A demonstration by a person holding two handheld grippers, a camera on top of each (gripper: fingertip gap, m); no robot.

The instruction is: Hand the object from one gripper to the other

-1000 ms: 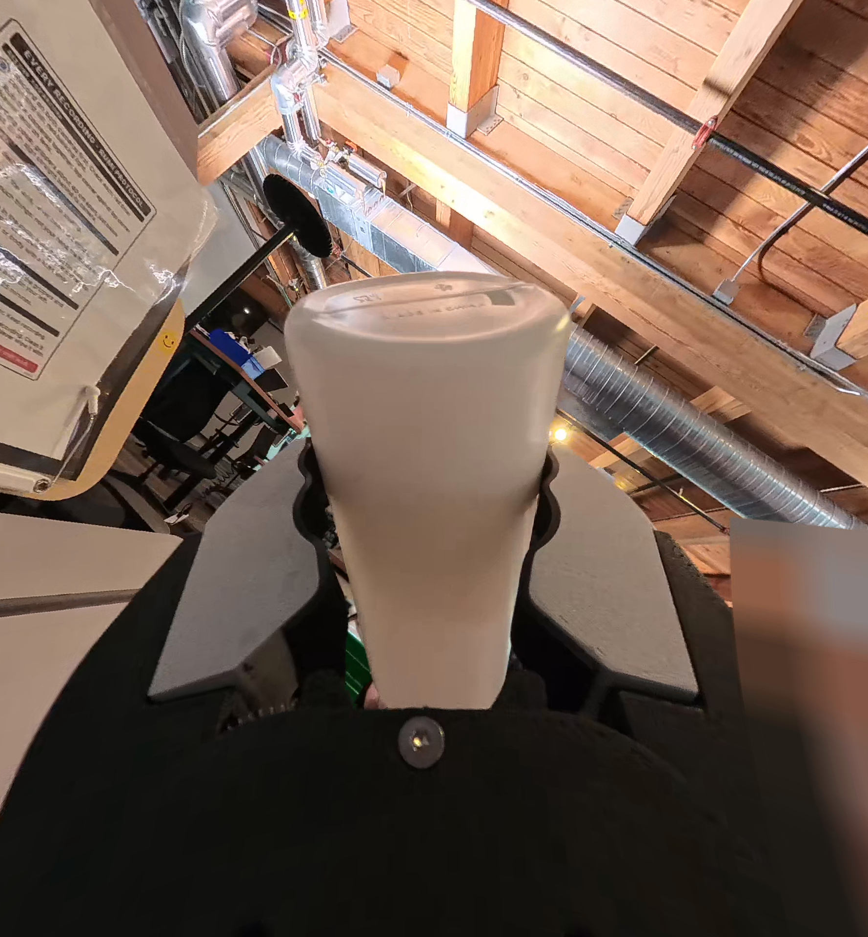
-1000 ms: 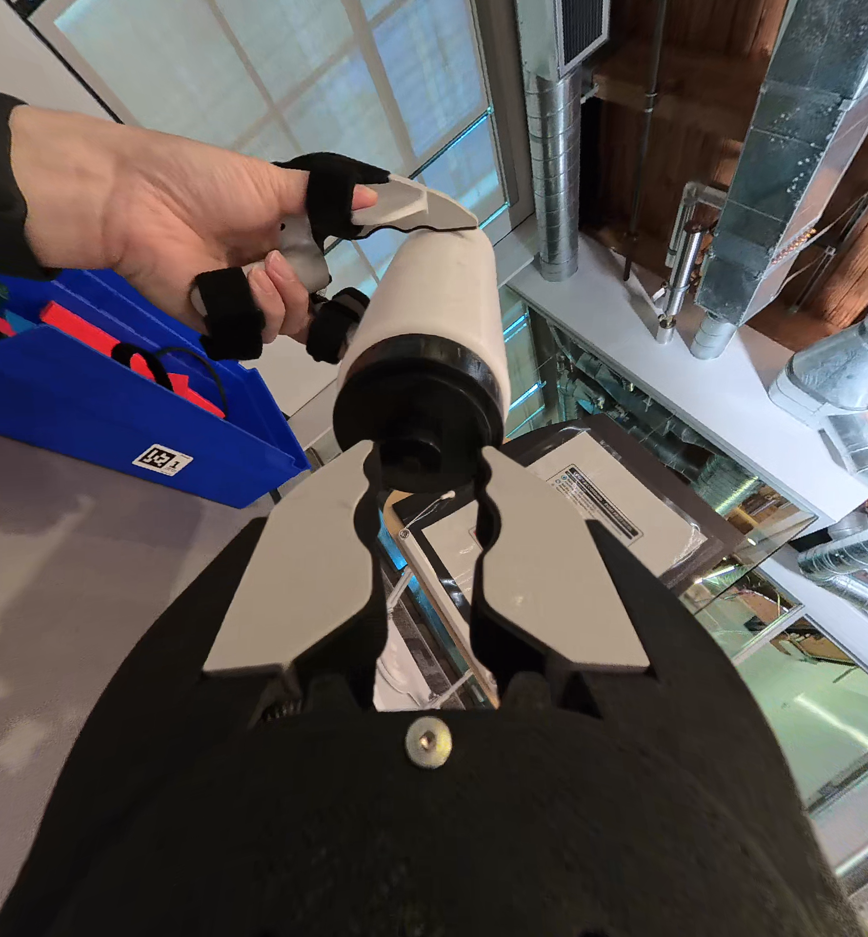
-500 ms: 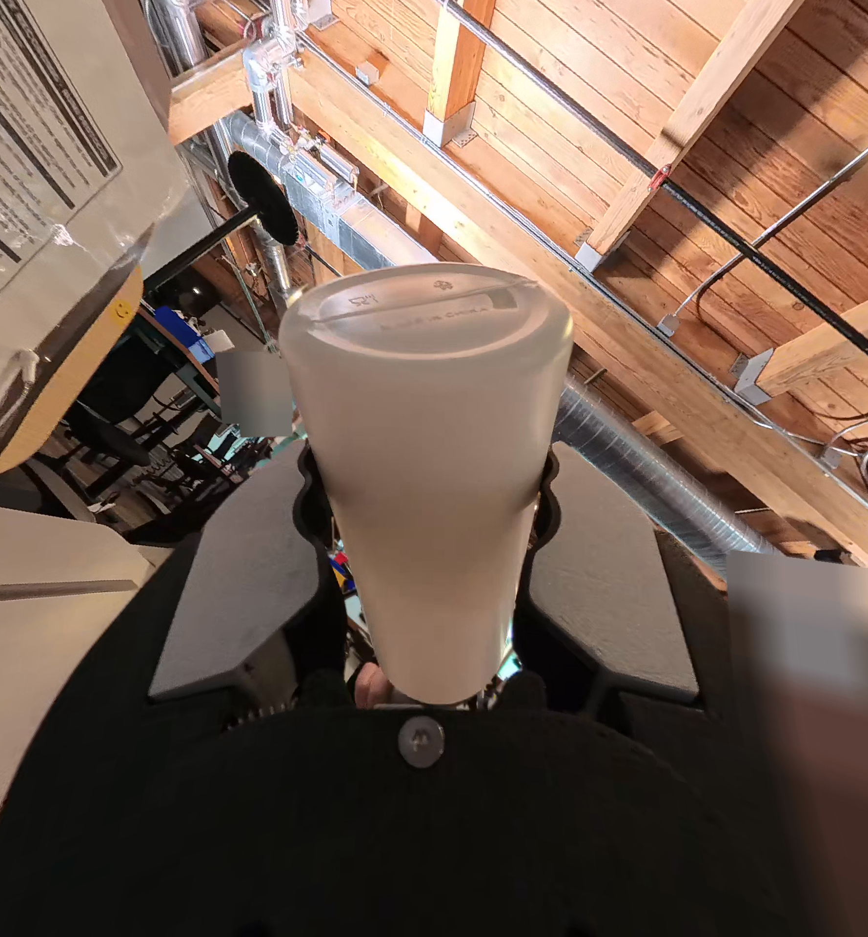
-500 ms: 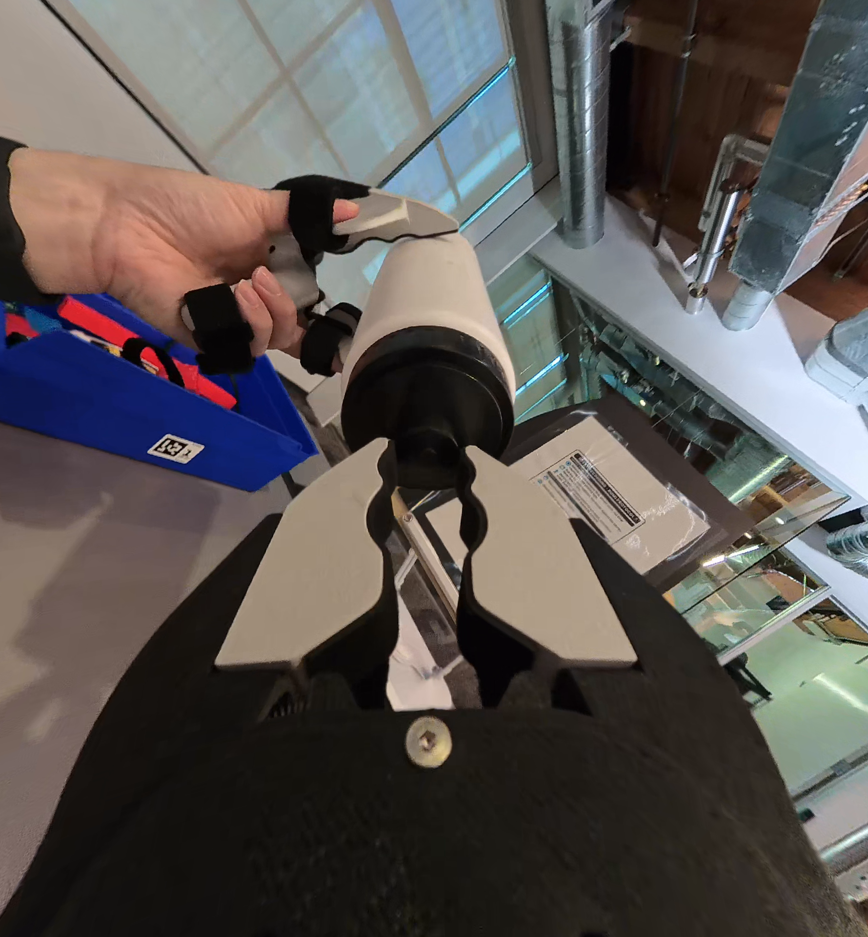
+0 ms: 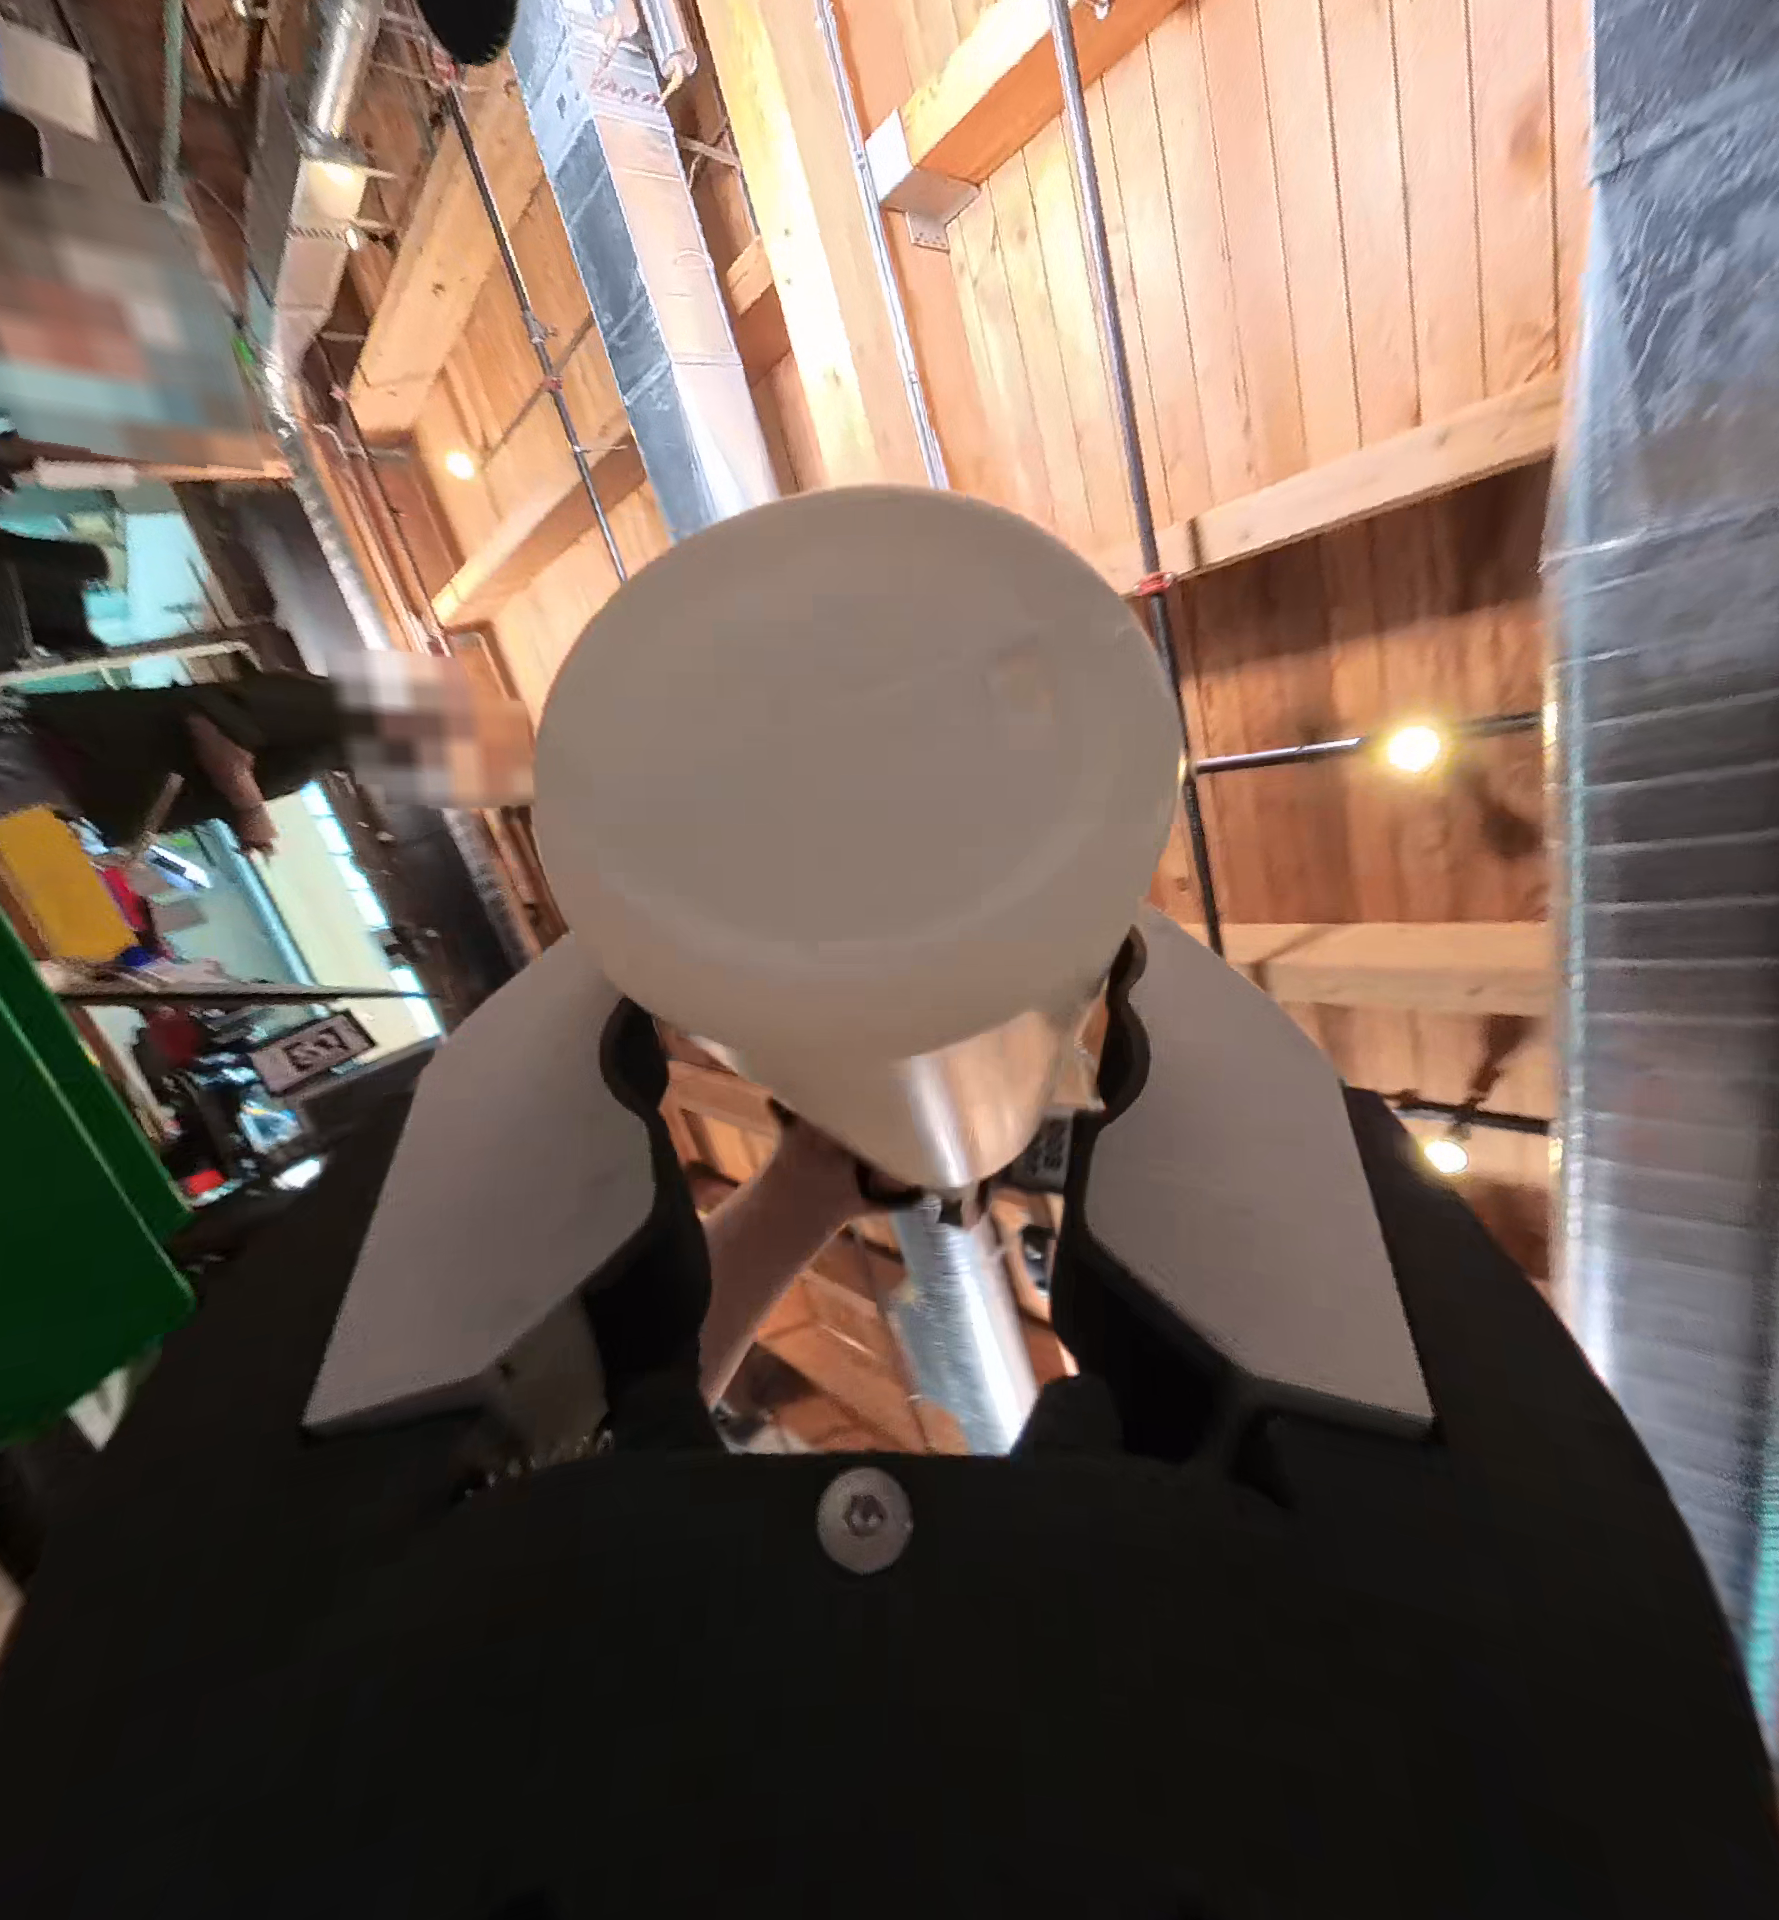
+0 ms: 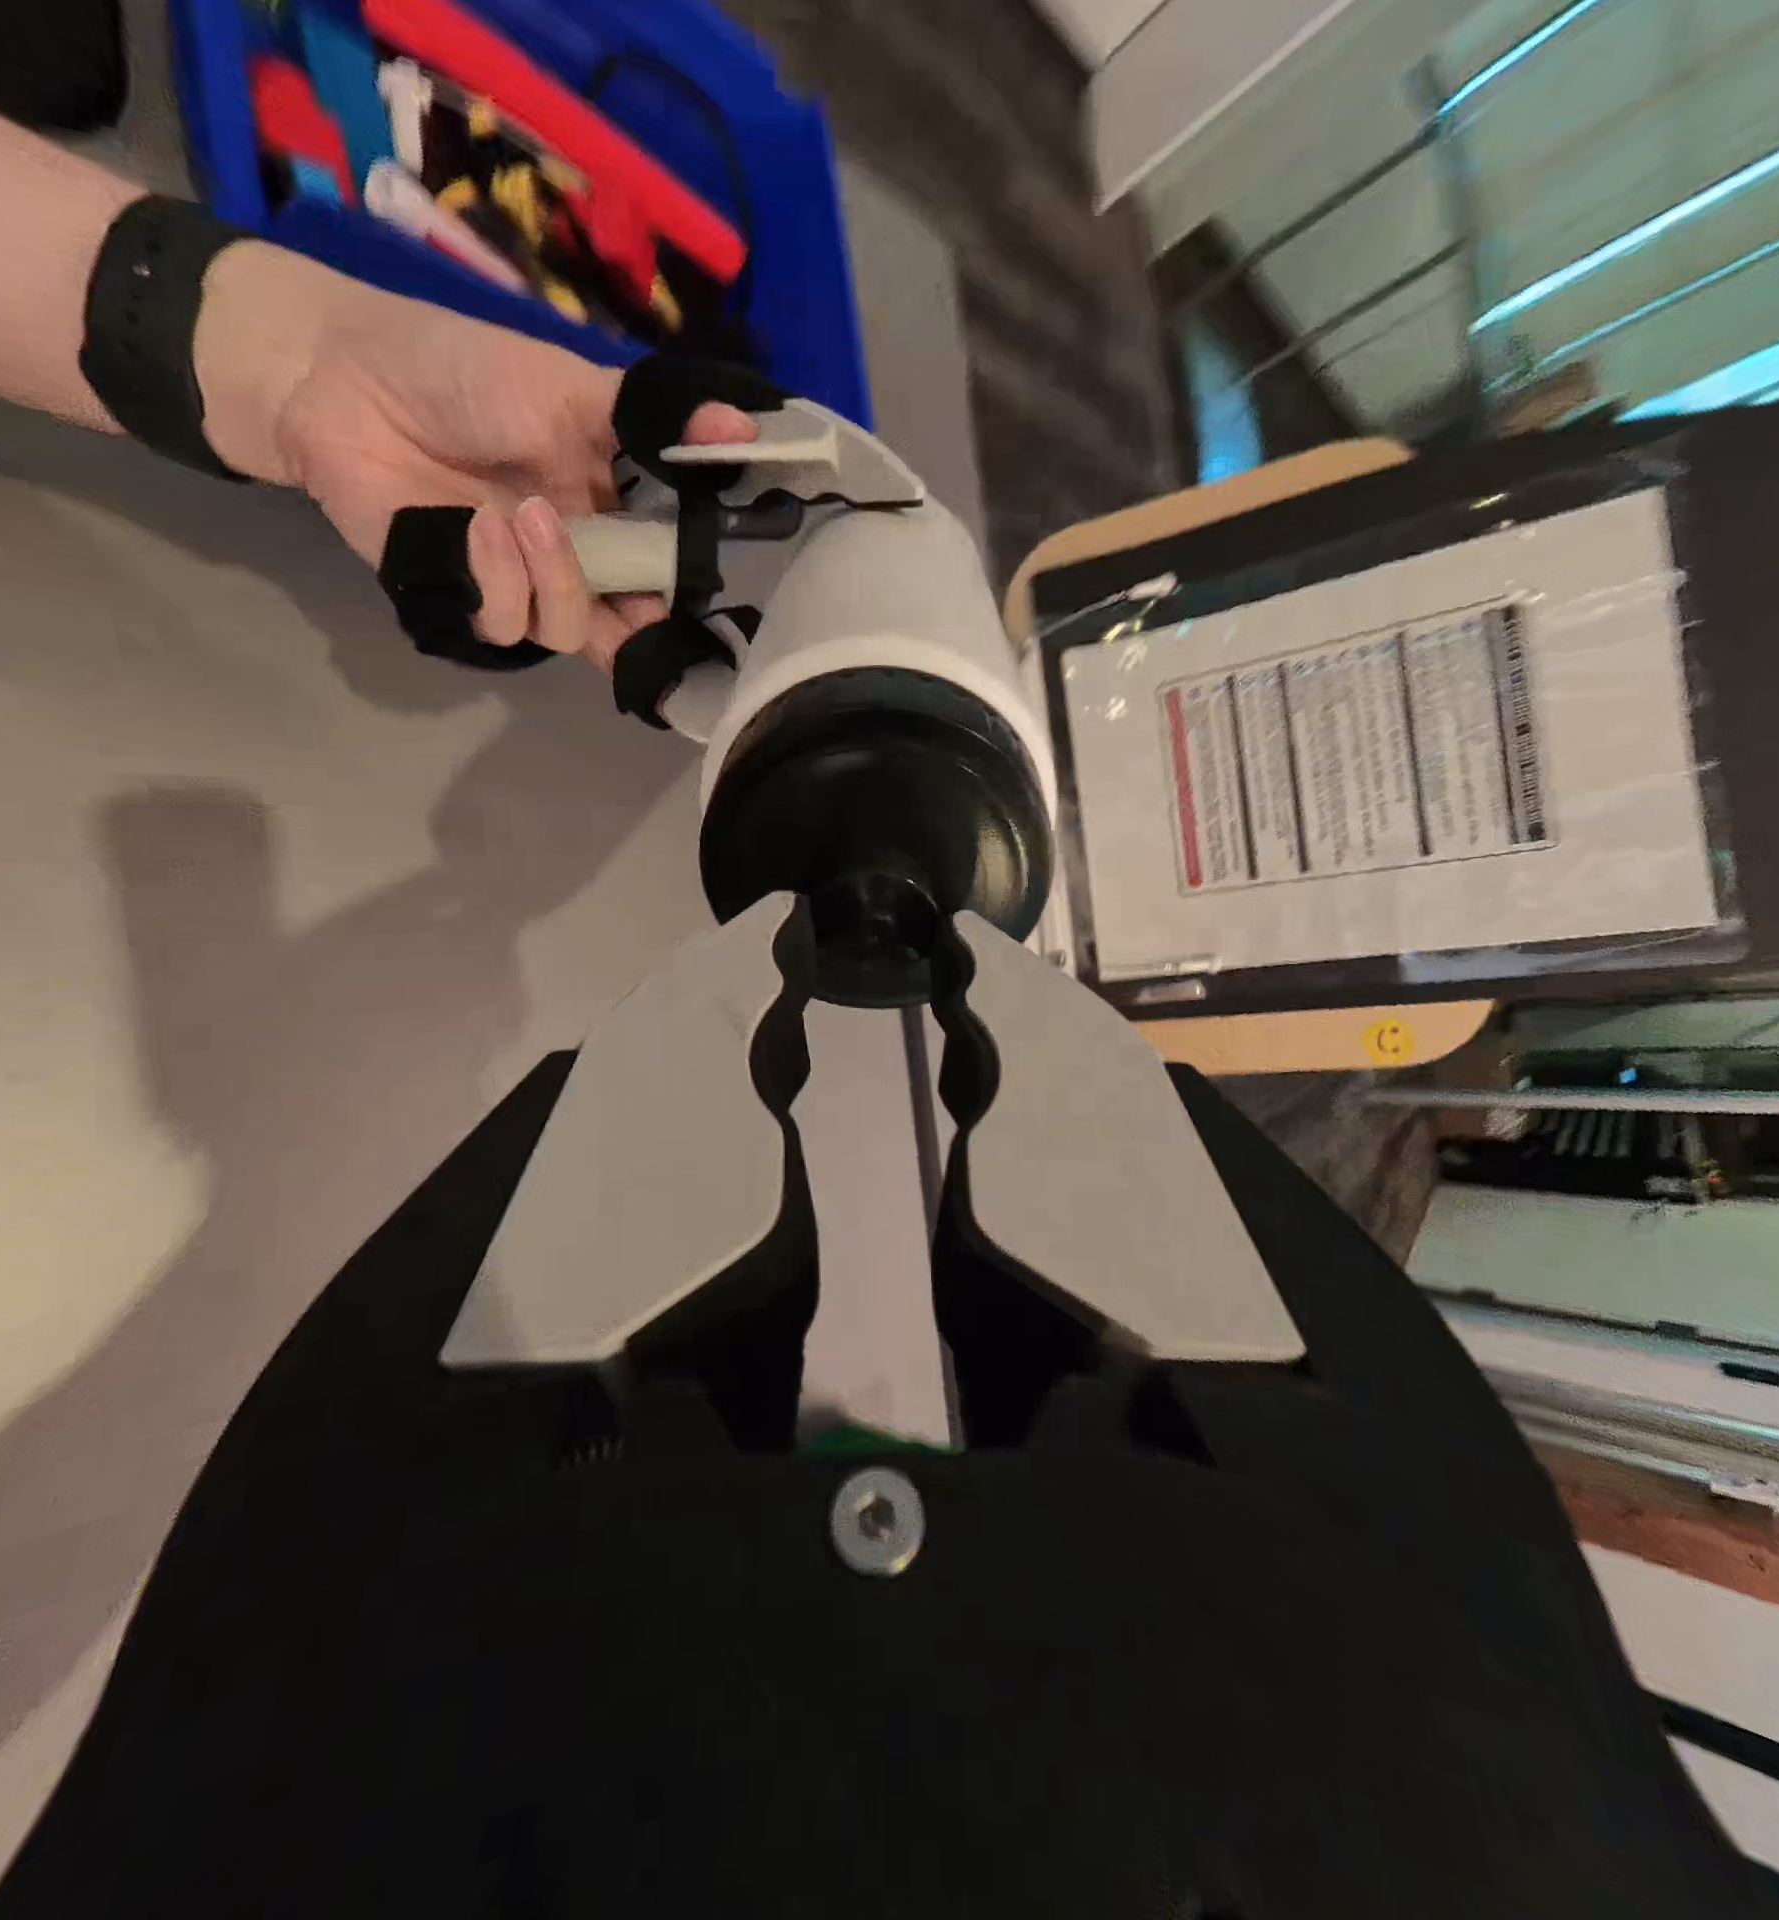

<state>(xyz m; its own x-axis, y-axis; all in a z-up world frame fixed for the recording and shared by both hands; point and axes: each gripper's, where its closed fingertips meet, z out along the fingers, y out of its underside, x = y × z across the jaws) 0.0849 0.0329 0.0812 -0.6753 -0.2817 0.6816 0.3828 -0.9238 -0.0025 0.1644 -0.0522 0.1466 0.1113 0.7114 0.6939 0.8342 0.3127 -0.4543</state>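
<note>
Your right gripper [image 6: 872,961] is pinching the black spout of the white bottle [image 6: 880,634] between narrowly set fingers. Your left gripper [image 5: 869,1023] is sitting with its fingers spread wide around the bottle's body, the right finger touching it, the left finger apart from it. Your hand [image 6: 428,457] is working that gripper at 10 o'clock, with a blue bin [image 6: 791,187] lying toward 11 o'clock.

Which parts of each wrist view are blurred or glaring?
Left wrist view: white plastic bottle soft, its base lettering unreadable; silver duct streaked; ceiling bulbs flare. Right wrist view: blue bin and windows smeared; black bottle cap fairly sharp.
</note>
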